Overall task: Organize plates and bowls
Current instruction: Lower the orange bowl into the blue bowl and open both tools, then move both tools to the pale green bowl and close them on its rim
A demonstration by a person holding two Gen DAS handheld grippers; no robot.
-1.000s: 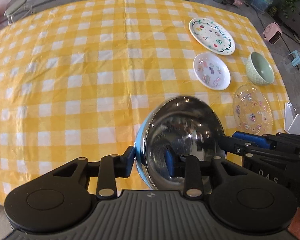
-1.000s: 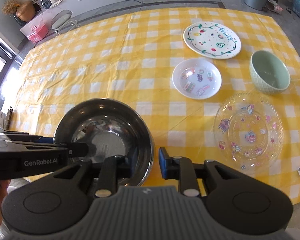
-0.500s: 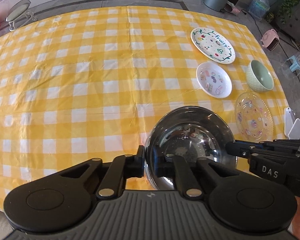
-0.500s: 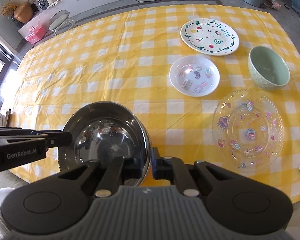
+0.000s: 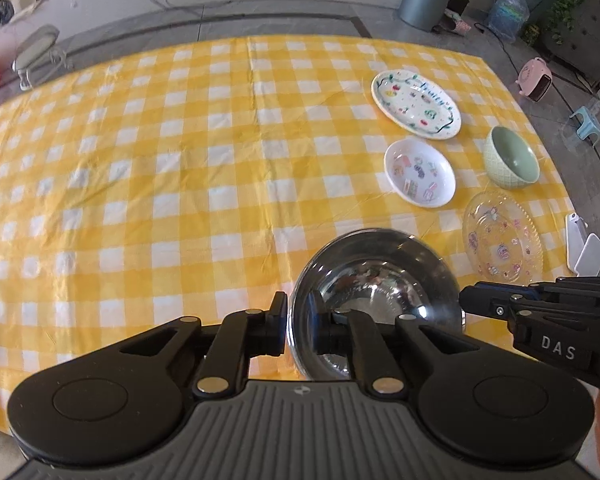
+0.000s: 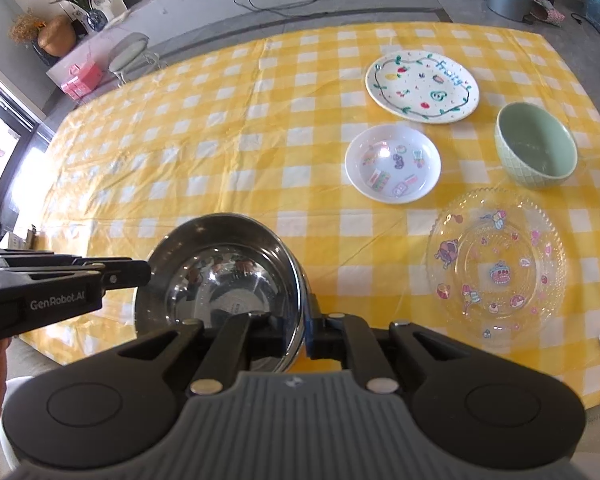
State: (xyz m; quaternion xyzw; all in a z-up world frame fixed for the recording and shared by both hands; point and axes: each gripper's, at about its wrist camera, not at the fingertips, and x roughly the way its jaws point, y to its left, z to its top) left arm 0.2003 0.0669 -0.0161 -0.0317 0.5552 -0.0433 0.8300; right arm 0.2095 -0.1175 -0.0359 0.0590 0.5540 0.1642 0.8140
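Basically, steel bowl [image 5: 376, 292] sits at near edge of desk [image 5: 180, 180], pinched from both sides. Left hand-held gripper [image 5: 300, 326] w/ jaws narrow, opening a touch, astride left rim; right hand-held gripper [image 6: 304, 330] same on right rim. Two grips likely bc bowl's wide & slick. Plates & green bowl [image 6: 536, 146] grouped far right, prob. the stacking spot.

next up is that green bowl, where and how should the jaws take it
Grip the pale green ceramic bowl by its rim, one jaw inside and one outside the wall. It stands upright and open, and its rounded body looks too wide and curved to span. Come from above on the near side, where the clear glass plate lies flat and low.
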